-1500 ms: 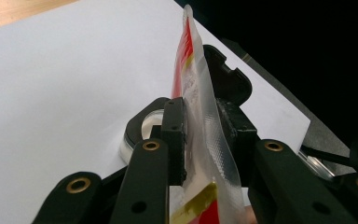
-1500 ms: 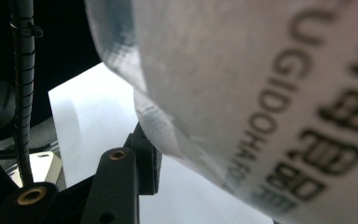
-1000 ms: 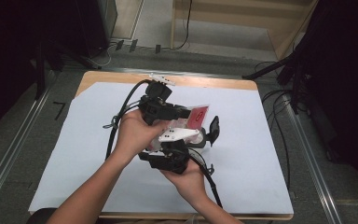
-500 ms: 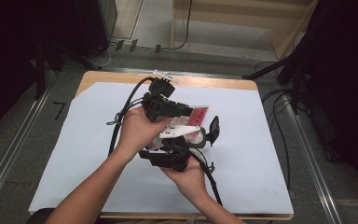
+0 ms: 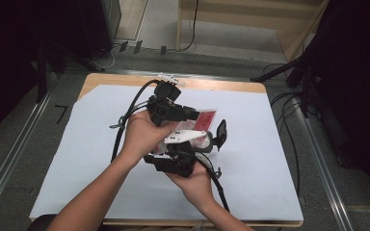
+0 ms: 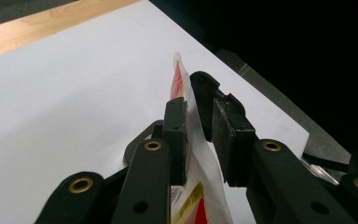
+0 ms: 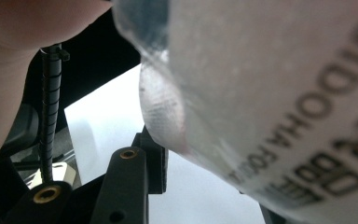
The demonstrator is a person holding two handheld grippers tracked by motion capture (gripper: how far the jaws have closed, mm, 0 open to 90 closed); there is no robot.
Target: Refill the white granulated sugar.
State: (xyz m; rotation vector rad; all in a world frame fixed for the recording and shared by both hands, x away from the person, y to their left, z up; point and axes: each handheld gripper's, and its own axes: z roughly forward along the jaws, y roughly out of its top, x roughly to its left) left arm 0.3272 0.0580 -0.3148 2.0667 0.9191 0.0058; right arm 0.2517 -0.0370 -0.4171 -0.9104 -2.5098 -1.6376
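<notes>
Above the white table cover (image 5: 270,144), I hold a red-and-white plastic packet (image 5: 203,120) between two hand-held grippers. Nearest to me, the right gripper (image 5: 207,144) sits low by my right hand (image 5: 195,180), its grey plate on top; in its own view the translucent printed film (image 7: 270,93) crowds the lens and one black jaw rises beneath it, so I cannot tell whether its pads press the packet or merely stand beside it. Beyond it, the left gripper (image 6: 200,126), gripped in my left hand (image 5: 142,132), has the packet's thin sealed edge (image 6: 186,93) standing upright between its pads: the left pad (image 6: 175,135) touches the film, while the right pad seems to stand just off it, a loose hold at best. Farther off lie the wooden table edge (image 5: 125,79) and dark floor. My worry: with so light a pinch on slick film, any pull apart could slip the edge free, or tear the seam unevenly.
</notes>
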